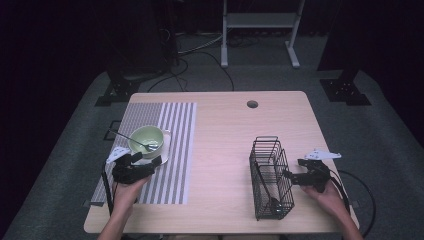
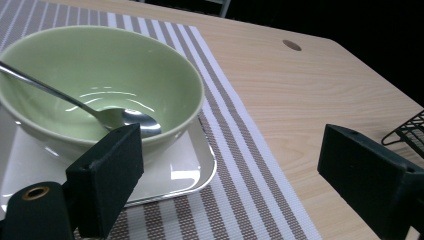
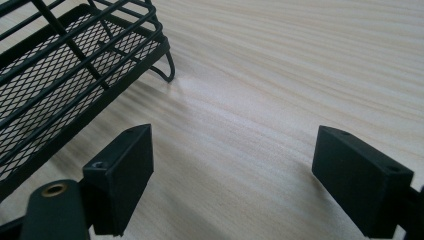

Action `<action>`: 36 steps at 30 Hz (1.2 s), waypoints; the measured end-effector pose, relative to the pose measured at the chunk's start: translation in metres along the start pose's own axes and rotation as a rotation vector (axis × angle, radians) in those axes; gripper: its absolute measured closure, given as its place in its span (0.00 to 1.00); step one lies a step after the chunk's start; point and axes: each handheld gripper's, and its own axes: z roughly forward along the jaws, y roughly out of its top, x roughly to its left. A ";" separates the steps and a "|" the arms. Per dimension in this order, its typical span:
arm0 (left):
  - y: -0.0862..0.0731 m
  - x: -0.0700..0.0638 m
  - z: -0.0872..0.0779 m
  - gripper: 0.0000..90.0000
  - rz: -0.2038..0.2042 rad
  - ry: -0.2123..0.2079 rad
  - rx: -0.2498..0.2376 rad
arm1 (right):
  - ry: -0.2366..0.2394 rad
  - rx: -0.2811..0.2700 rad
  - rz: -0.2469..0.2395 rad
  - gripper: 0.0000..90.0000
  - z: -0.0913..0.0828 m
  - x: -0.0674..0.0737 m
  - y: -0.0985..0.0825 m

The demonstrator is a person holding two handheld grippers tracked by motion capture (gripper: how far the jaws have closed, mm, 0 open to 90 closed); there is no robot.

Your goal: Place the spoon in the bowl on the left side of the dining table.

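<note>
Left tongs (image 1: 150, 162) wide open, empty, just near of bowl (image 1: 146, 139) holding spoon (image 1: 131, 138). Right tongs (image 1: 289, 174) wide open, empty, just right of rack (image 1: 270, 177) on desk (image 1: 220, 150).

Bare tabletop (image 1: 220, 150) btwn bowl (image 1: 146, 139) & wire basket (image 1: 270, 177), mid lane open

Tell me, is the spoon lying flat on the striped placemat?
No, the spoon rests inside the green bowl, its handle leaning over the rim, and the bowl stands on a white tray on the striped placemat.
</note>
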 end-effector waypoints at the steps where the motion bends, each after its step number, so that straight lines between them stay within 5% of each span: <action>1: 0.000 -0.001 0.000 0.12 0.003 -0.002 0.003 | 0.000 0.000 0.000 0.18 0.000 0.000 0.000; 36: -0.017 -0.048 0.019 0.12 0.084 -0.109 0.047 | 0.002 -0.002 -0.001 0.17 0.000 0.000 0.000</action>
